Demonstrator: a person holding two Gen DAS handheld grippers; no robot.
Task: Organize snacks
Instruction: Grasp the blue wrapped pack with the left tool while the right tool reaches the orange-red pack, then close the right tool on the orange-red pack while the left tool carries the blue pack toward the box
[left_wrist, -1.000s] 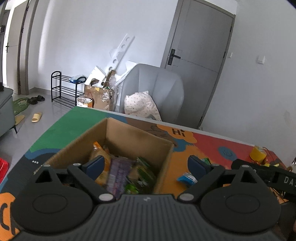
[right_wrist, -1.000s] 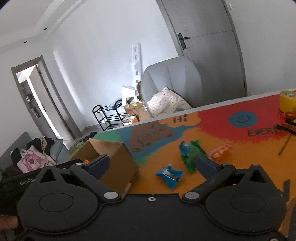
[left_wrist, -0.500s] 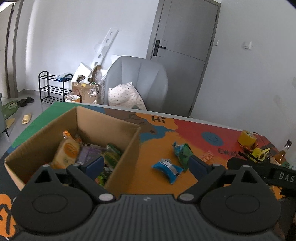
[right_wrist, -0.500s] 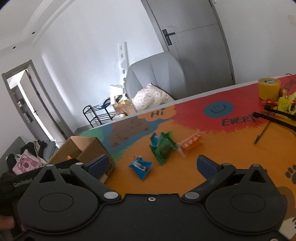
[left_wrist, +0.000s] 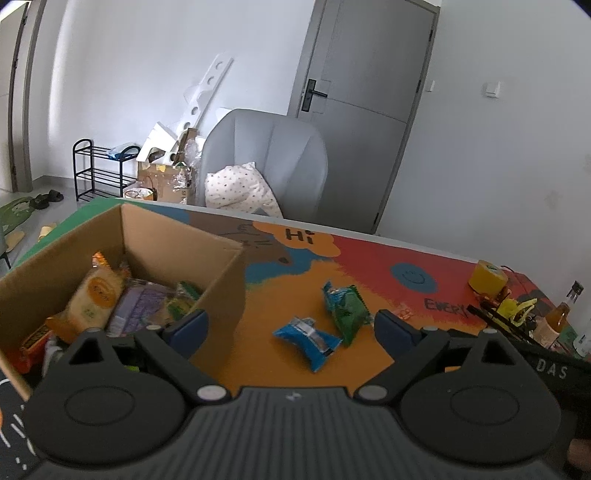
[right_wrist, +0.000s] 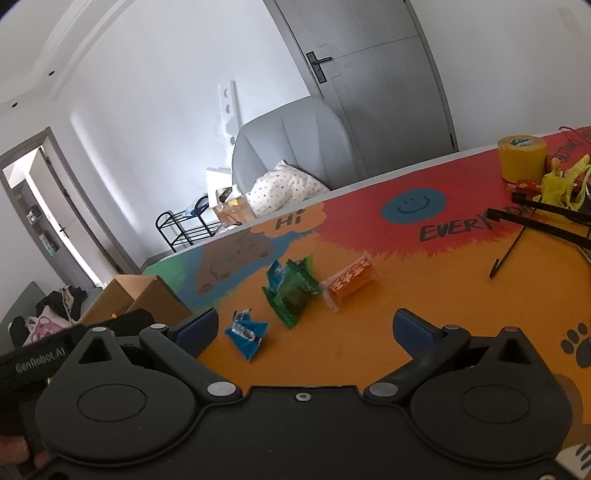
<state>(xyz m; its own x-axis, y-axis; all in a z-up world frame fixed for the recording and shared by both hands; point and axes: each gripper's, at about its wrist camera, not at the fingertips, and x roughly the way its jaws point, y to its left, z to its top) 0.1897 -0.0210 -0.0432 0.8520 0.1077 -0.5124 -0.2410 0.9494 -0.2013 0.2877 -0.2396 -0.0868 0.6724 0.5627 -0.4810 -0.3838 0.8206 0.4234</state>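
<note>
Both fingers (left_wrist: 186, 326) pairs apart, empty; blue packet (left_wrist: 308, 338) ahead between them

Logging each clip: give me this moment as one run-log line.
left gripper: open, empty | right gripper: open, empty | cardboard box: holds snacks | on table: blue packet, green packets, orange packet

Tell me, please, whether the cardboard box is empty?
No. The cardboard box is open on top and already holds several snack packets.

Left gripper (left_wrist: 290, 328) and right gripper (right_wrist: 304, 330) both gape wide, holding nothing.
</note>
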